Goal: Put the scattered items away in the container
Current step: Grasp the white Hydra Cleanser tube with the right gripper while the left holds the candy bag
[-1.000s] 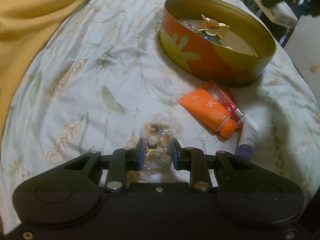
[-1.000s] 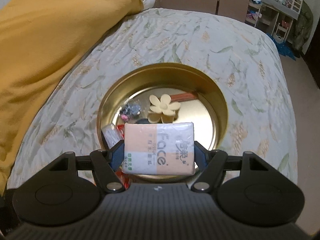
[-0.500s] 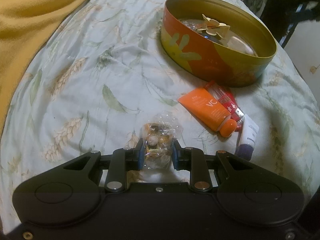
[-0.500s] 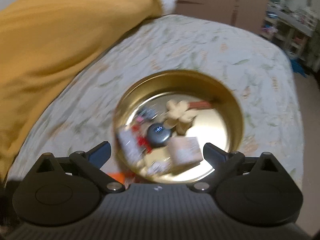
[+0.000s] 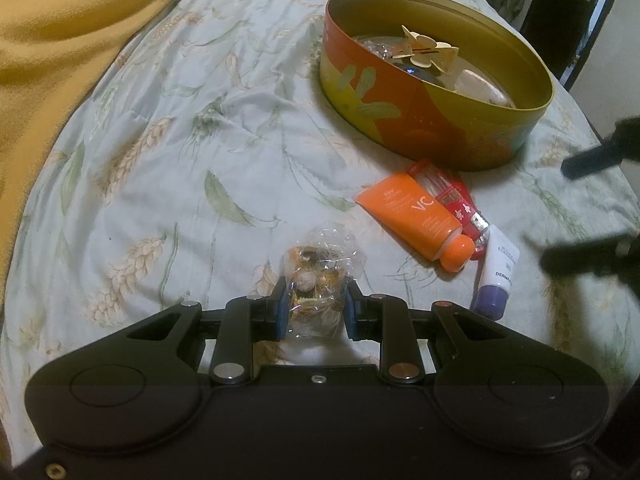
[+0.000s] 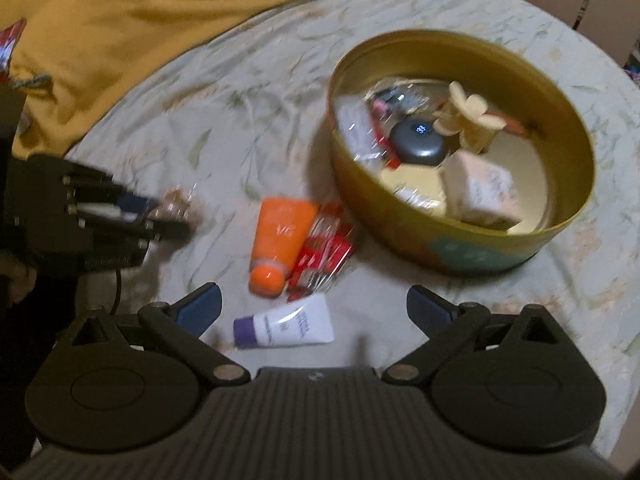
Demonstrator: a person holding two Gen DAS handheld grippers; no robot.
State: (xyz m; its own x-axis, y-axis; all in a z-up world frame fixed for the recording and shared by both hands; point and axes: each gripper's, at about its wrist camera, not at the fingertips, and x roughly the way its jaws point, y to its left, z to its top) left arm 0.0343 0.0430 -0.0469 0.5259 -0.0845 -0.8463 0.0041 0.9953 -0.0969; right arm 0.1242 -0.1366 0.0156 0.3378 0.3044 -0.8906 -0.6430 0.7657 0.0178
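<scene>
My left gripper [image 5: 314,310] is shut on a clear plastic bag of small trinkets [image 5: 316,280] low over the bedspread. My right gripper [image 6: 314,306] is open and empty, above a white tube with a purple cap [image 6: 286,326]. An orange tube [image 6: 280,242] and a red packet [image 6: 324,250] lie beside it, near the round gold tin [image 6: 560,236]. The tin [image 5: 416,118] holds a tissue pack [image 6: 480,190], a cream flower clip [image 6: 468,118], a dark round device [image 6: 418,144] and wrapped items. The left gripper also shows in the right wrist view [image 6: 160,214].
A yellow blanket [image 5: 60,28] covers the bed's left side, also in the right wrist view [image 6: 140,12]. The leaf-print bedspread [image 5: 160,152] lies under everything. The bed's edge falls away at right, with dark furniture beyond [image 5: 560,12].
My right gripper opened and dropped the tissue pack into the tin, then pulled back and swung left over the tubes. My left gripper kept its hold on the bag, hardly moving.
</scene>
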